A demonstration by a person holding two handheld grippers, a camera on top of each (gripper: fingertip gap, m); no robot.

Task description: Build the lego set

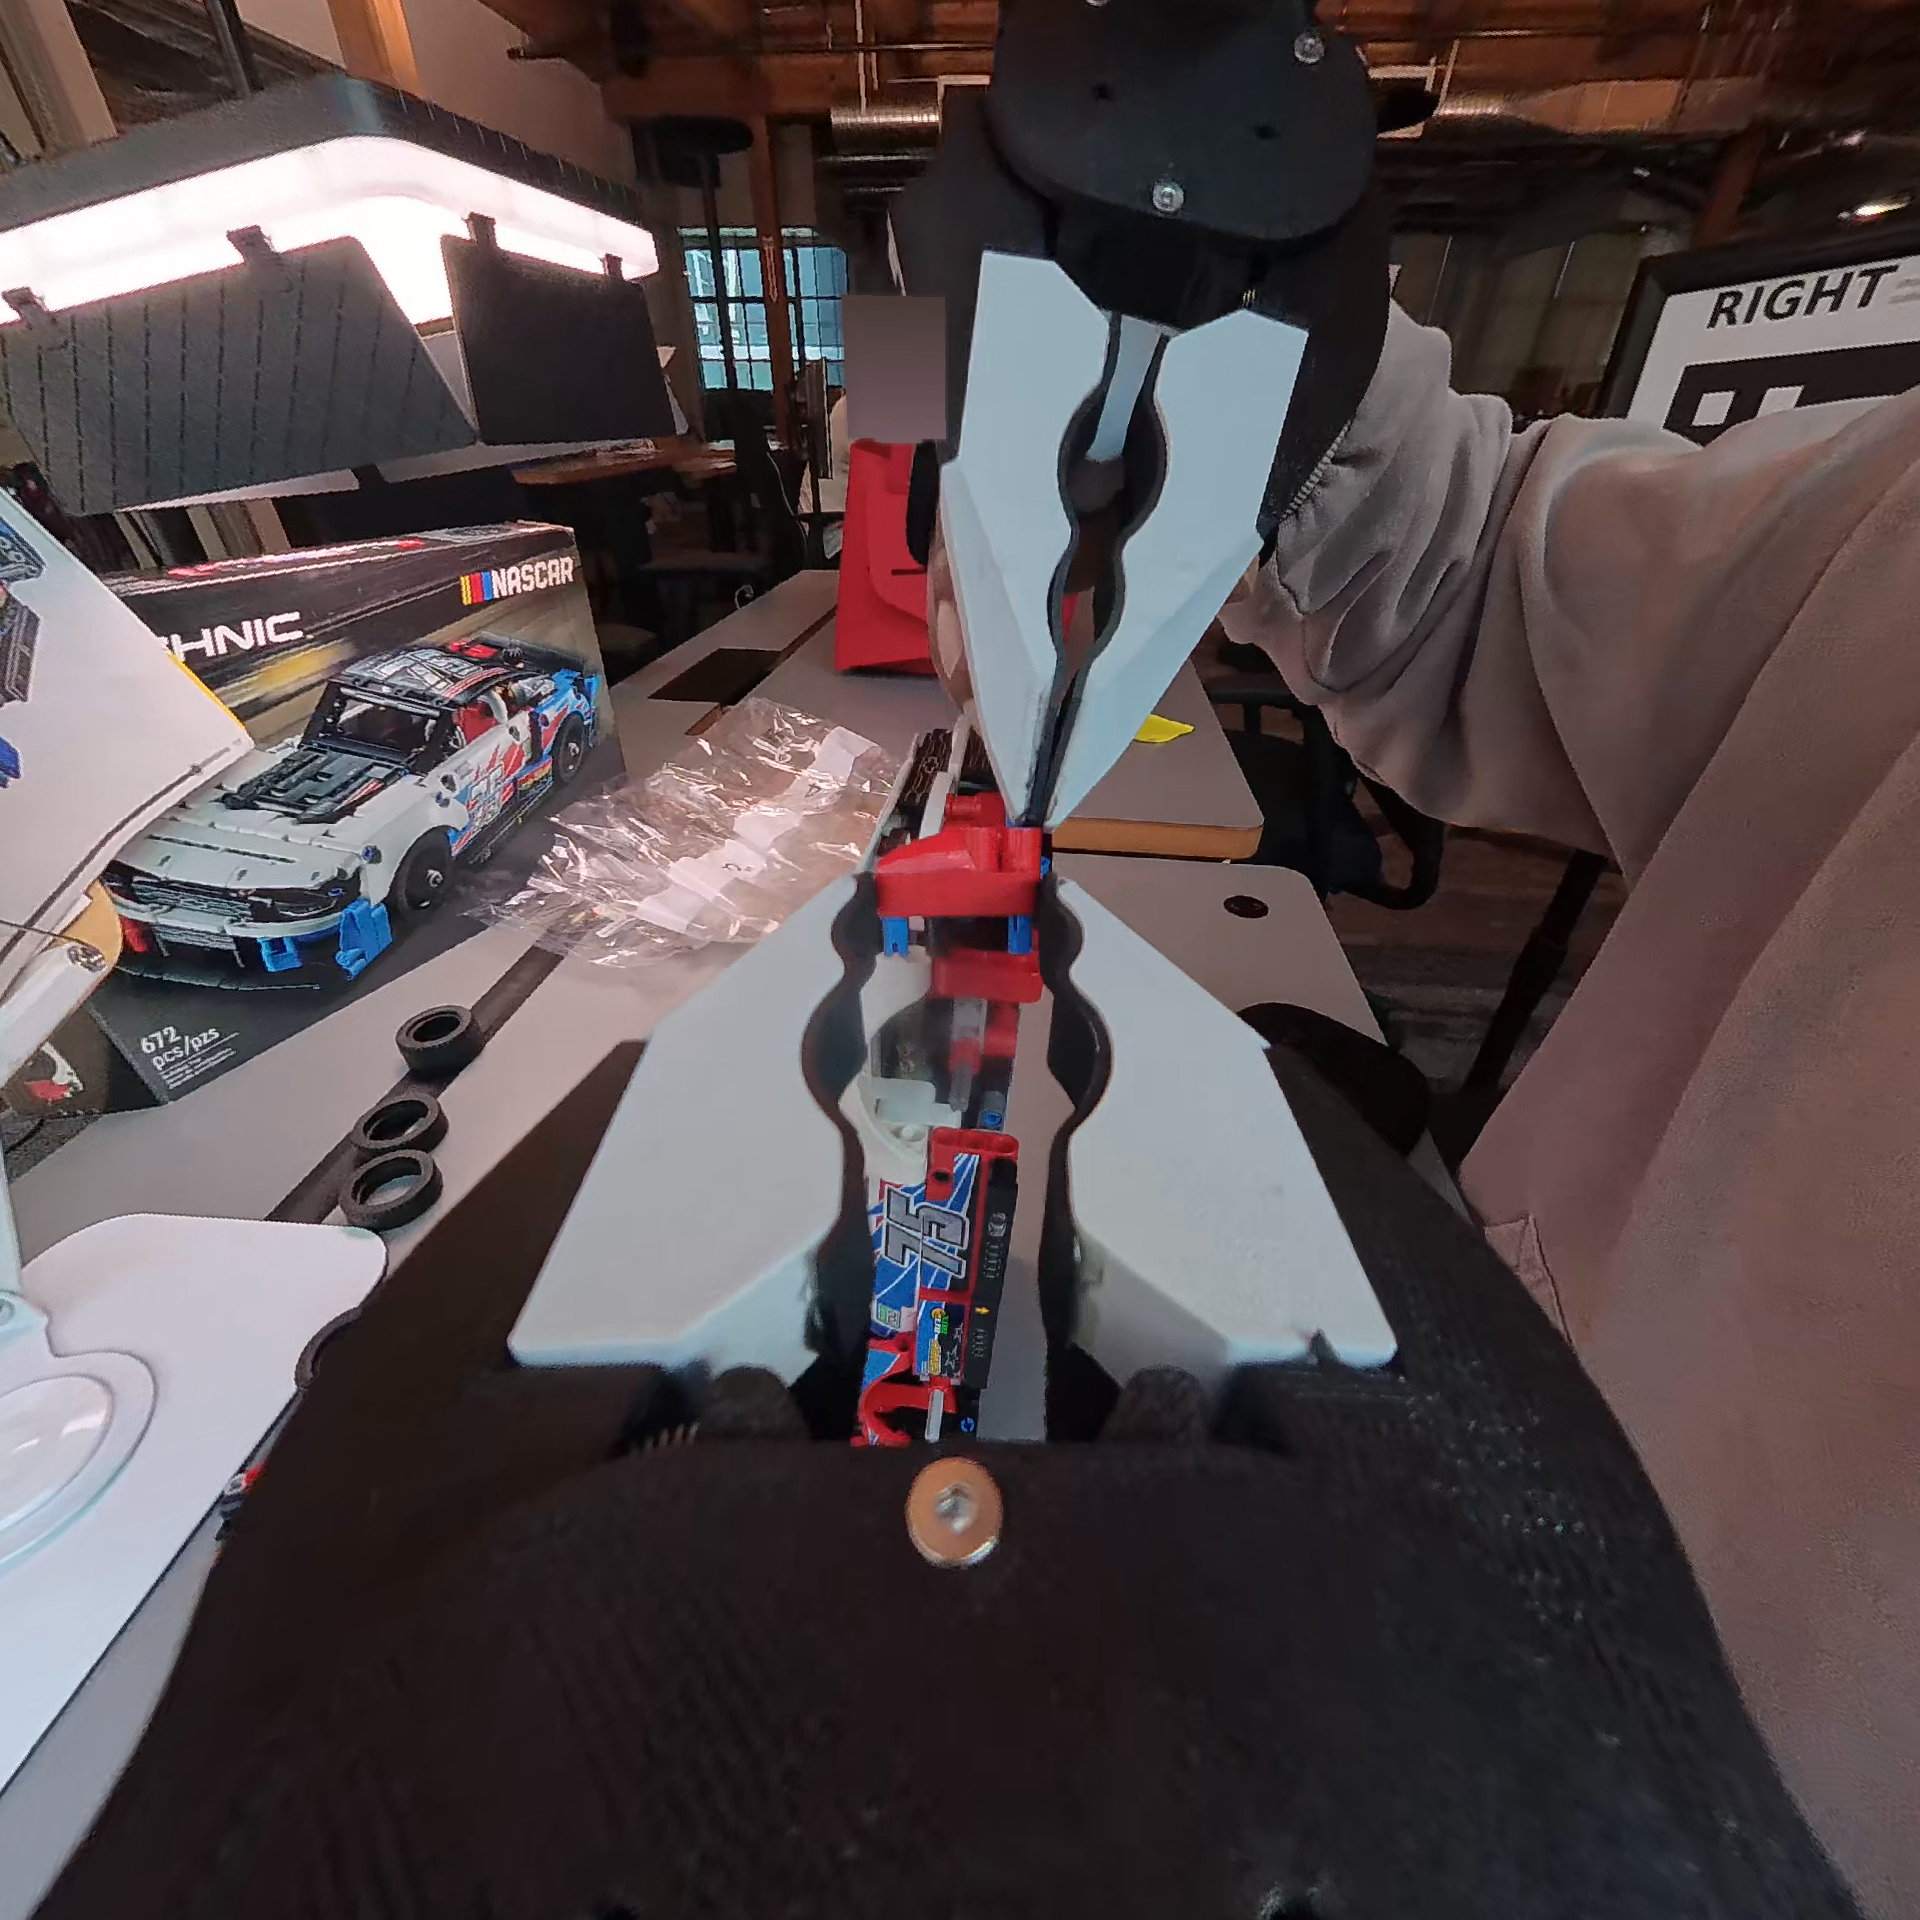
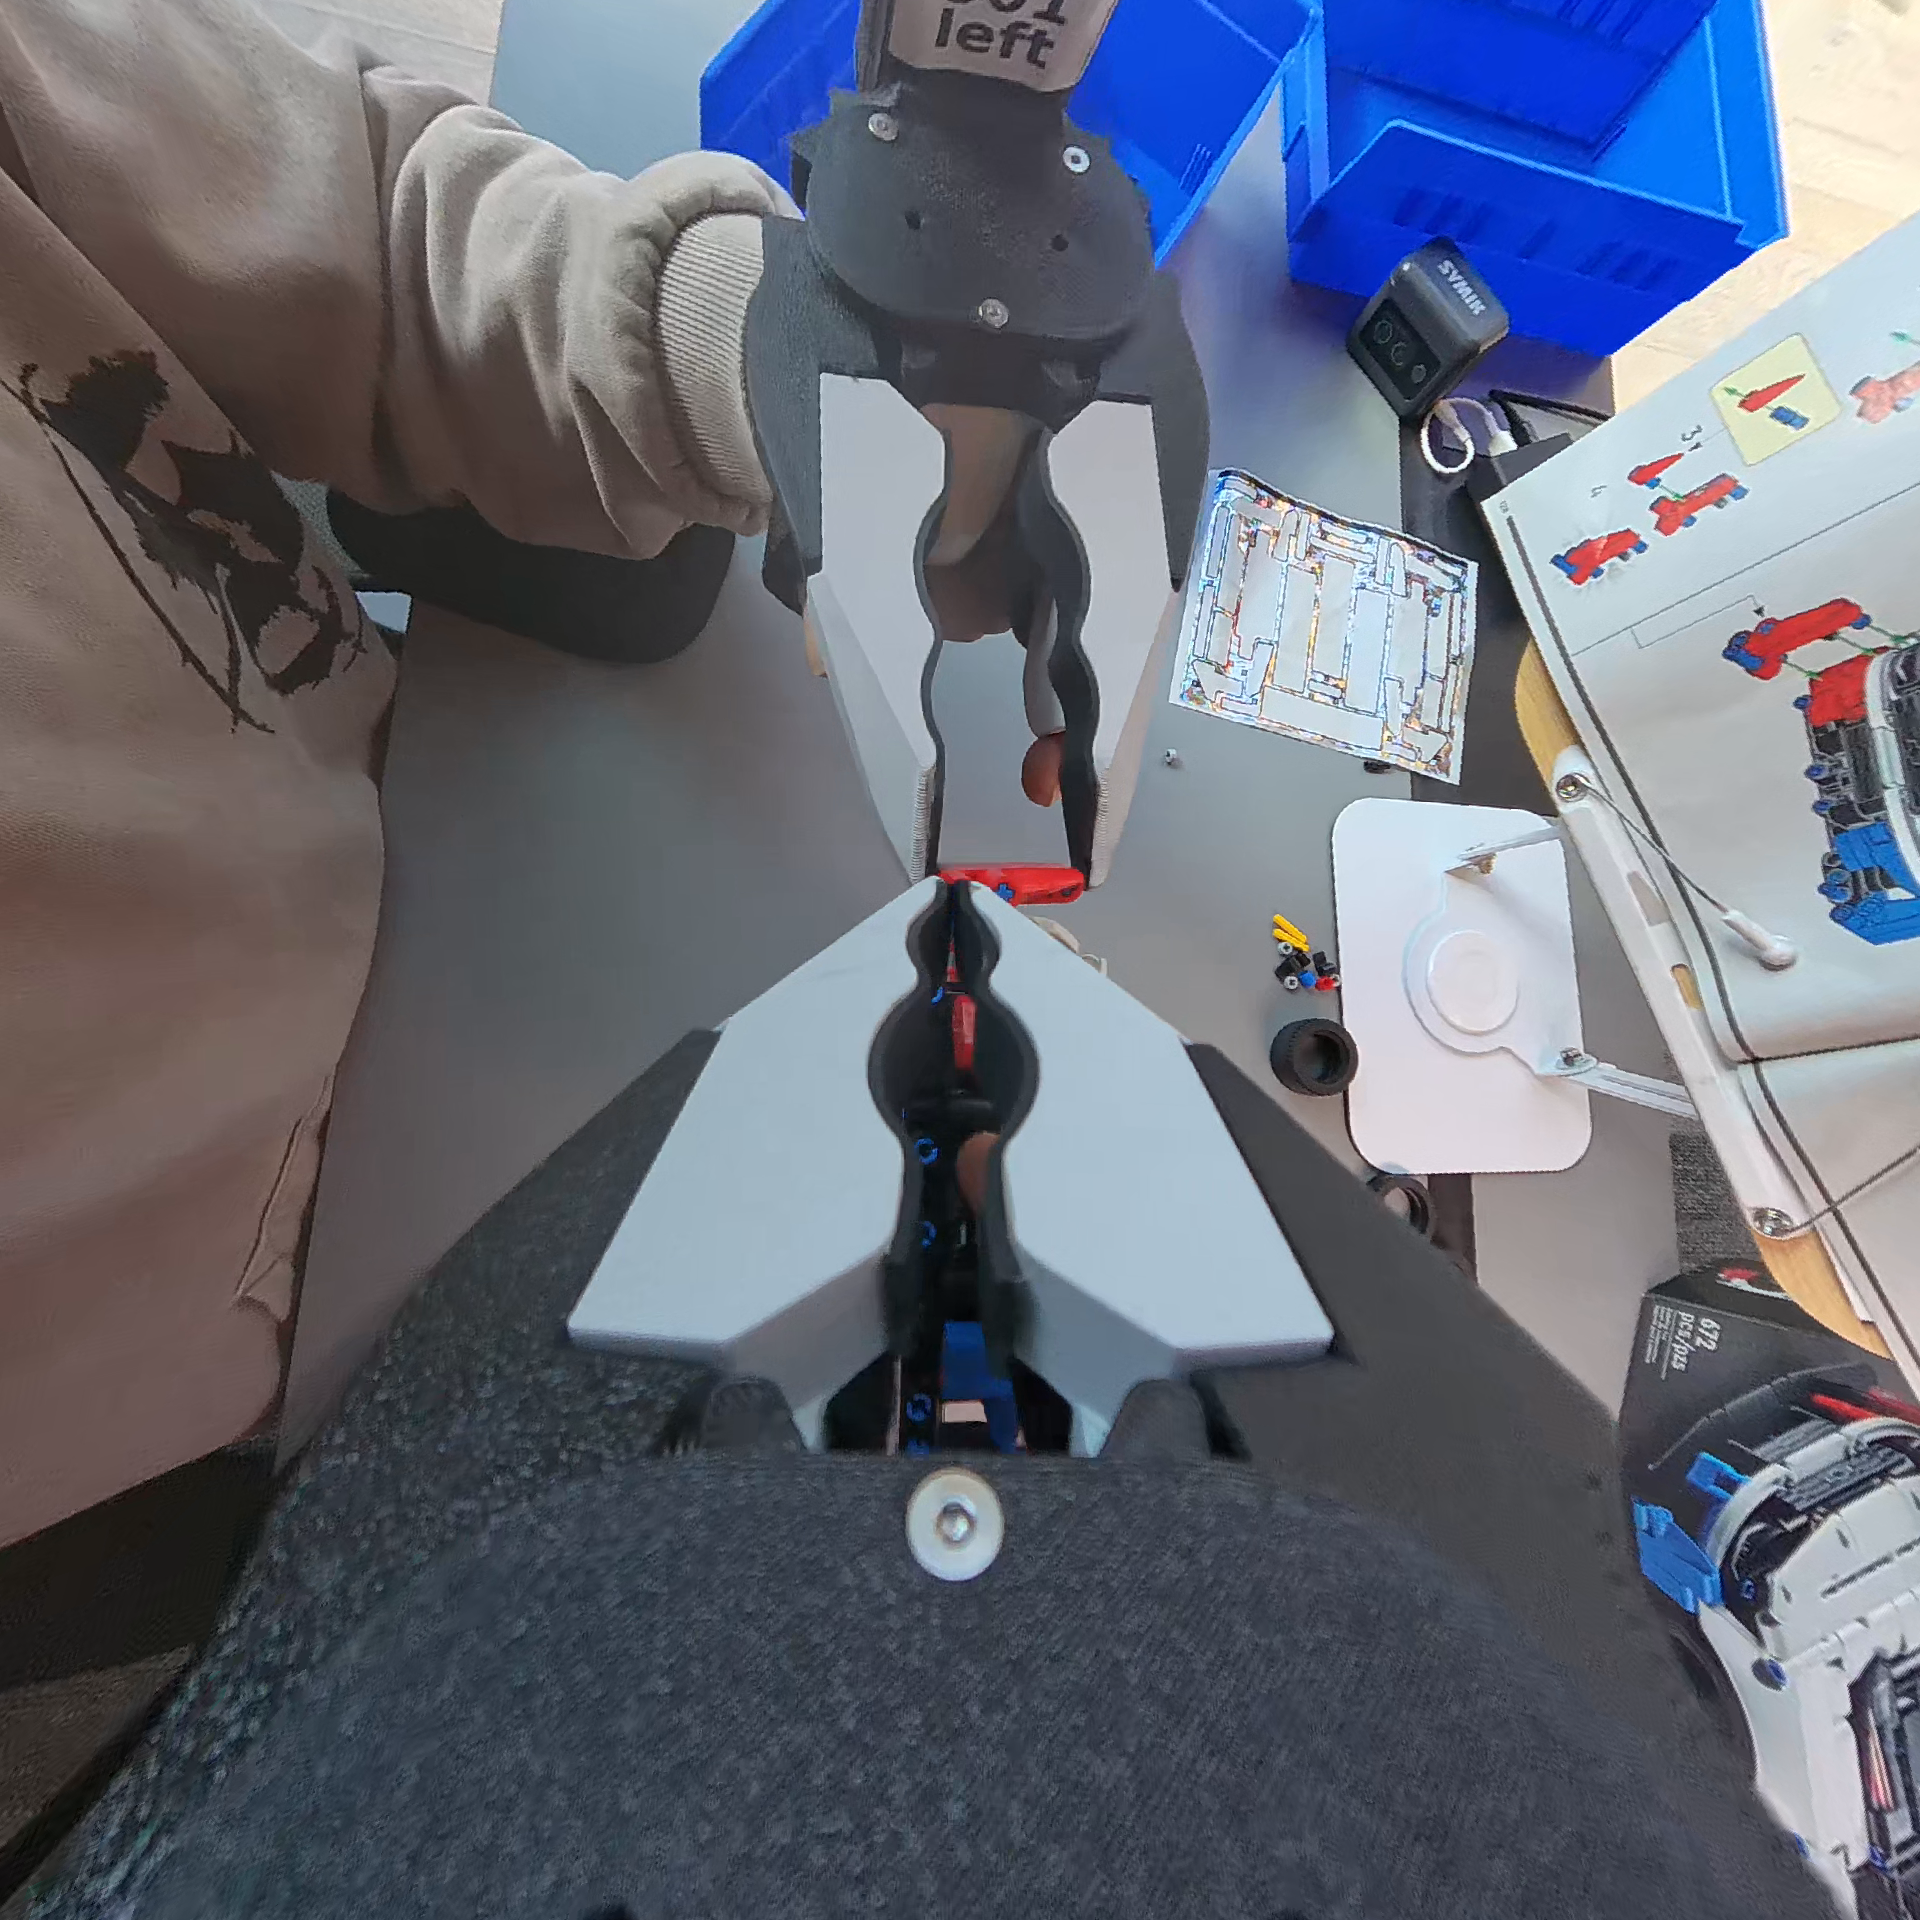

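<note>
My left gripper is shut on the partly built Lego car. Its pads press on both sides of the red block at the model's far end, and the white and blue printed body runs back between the fingers. In the right wrist view the left gripper comes down from the top, clamped on the same red block. My right gripper is shut, with its tips against the red block's edge. In the left wrist view the right gripper points down from above onto the block's top right corner.
The set's box, empty plastic bags and black tyres lie on the grey table to the left. In the right wrist view there is an open instruction booklet, a sticker sheet, blue bins, small loose parts and a tyre. The grippers are tip to tip, or close to it.
</note>
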